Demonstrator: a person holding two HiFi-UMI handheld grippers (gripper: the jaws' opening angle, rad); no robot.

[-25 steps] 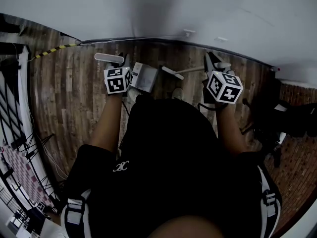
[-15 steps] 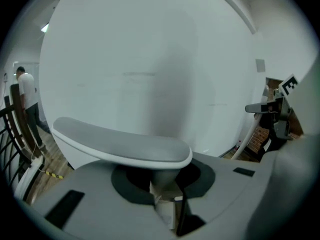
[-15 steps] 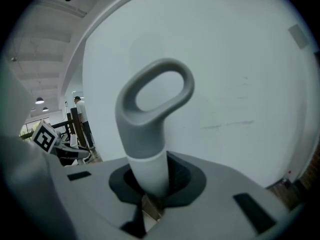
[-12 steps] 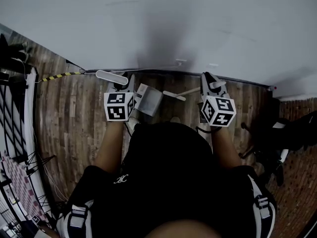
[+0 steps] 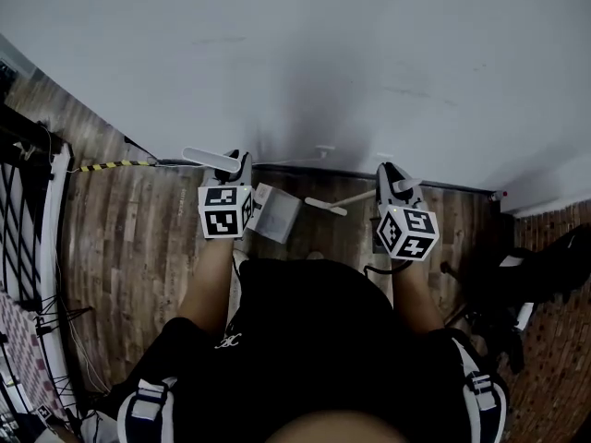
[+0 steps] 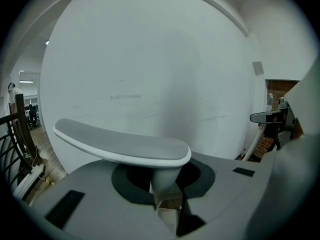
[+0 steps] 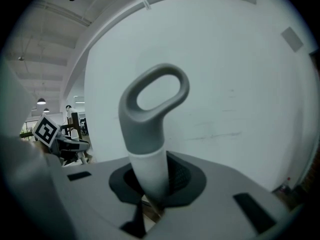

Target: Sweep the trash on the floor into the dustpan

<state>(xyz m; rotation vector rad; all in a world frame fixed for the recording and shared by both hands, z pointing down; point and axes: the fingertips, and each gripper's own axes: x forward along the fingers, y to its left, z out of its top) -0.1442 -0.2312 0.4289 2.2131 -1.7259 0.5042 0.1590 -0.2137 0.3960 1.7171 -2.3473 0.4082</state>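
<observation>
Jaws of L gripper (image 6: 166,196) clamp dustpan handle (image 6: 125,146), jaws of R gripper (image 7: 150,196) clamp broom handle (image 7: 149,134)

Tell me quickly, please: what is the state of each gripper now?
Left gripper: shut on the dustpan handle.
Right gripper: shut on the broom handle.

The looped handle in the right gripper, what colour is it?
The handle is grey on top, white below; the right gripper view shows it best.
</observation>
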